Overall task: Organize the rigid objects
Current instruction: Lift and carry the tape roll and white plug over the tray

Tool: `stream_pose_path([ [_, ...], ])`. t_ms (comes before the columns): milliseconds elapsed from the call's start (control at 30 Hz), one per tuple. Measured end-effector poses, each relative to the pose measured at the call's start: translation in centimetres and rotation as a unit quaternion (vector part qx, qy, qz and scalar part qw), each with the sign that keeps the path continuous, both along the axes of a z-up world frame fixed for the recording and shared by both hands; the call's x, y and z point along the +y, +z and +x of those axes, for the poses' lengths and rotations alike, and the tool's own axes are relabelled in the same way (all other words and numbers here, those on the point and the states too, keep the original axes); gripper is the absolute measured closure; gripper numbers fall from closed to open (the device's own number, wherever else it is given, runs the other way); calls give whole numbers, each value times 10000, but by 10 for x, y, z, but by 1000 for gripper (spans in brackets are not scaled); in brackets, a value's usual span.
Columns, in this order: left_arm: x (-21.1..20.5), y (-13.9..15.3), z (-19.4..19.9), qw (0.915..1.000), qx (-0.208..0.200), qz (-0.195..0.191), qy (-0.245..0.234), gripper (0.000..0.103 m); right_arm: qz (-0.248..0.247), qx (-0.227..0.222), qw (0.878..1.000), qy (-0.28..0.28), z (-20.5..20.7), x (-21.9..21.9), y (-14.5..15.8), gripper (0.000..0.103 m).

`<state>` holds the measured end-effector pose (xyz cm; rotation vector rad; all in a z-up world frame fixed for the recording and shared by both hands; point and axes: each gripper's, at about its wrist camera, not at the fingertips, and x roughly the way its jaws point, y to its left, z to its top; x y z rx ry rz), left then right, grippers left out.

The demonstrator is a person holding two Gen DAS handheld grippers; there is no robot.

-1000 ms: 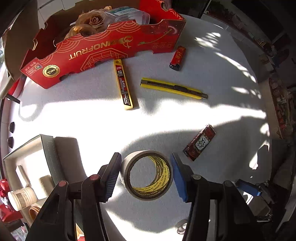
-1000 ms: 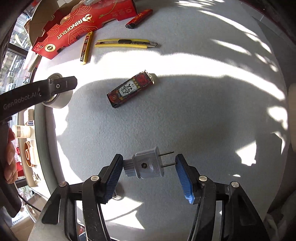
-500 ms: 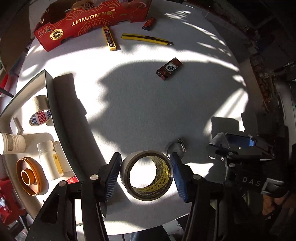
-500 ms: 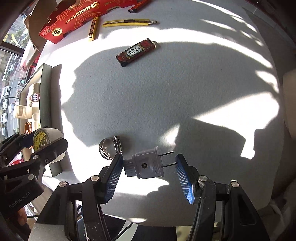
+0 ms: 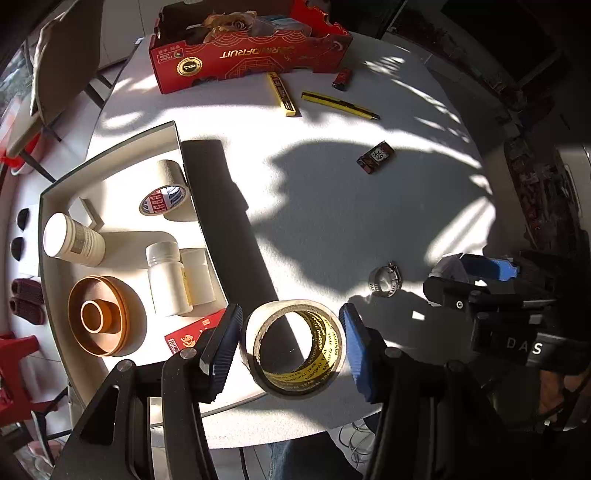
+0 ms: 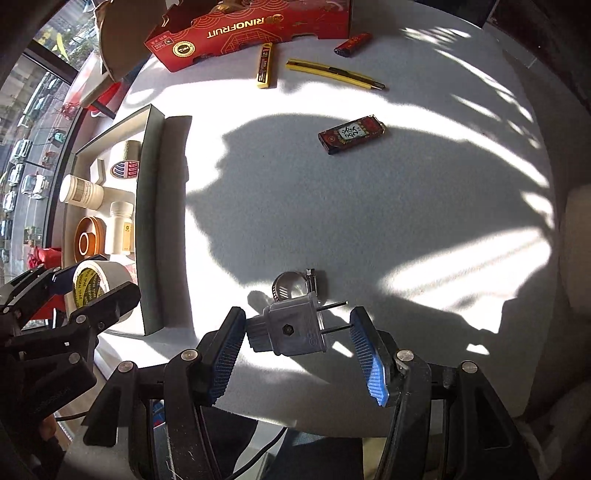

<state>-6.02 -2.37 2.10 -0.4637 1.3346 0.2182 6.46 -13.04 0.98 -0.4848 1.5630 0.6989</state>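
My left gripper (image 5: 291, 343) is shut on a beige tape roll (image 5: 295, 350) with yellow lettering inside, held in the air near the front right corner of the open box (image 5: 110, 151); the roll also shows in the right wrist view (image 6: 96, 284). My right gripper (image 6: 299, 336) is shut on a grey two-pin plug (image 6: 291, 328), held lengthwise between the pads above the table's front edge. In the left wrist view the right gripper (image 5: 476, 273) is at the right. A metal hose clamp (image 6: 293, 286) lies on the table just beyond the plug.
The box holds a tape roll (image 5: 164, 192), white bottles (image 5: 166, 277), a white jar (image 5: 72, 240) and an orange ring dish (image 5: 101, 314). Farther off lie a red card pack (image 6: 351, 133), a yellow utility knife (image 6: 334, 74), a blade case (image 6: 265, 66), a lighter (image 6: 352, 43) and a red fruit box (image 6: 251, 29).
Both grippers have pulled back toward the table's front edge, carrying the tape roll and the plug. The left gripper has swung left, so the box interior shows fully.
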Motion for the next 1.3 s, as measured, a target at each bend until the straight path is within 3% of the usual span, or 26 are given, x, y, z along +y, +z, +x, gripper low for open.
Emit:
stream_pose_path([
  [333,51,14,-56,9943,-159,179,1041,45,277,-115,9974,653,-27,61,20,44],
  [733,96,14,-125,9714,22,458,2328,45,651,-124,9818,1779,-83,136,38,44],
  [1000,107,15,-146,9616,57,623,2674,45,856,-100,9703,2259,-112,164,46,44],
  [1300,109,6,-147,9591,96,570,2772,45,713,-41,9681,2400,-116,173,37,44],
])
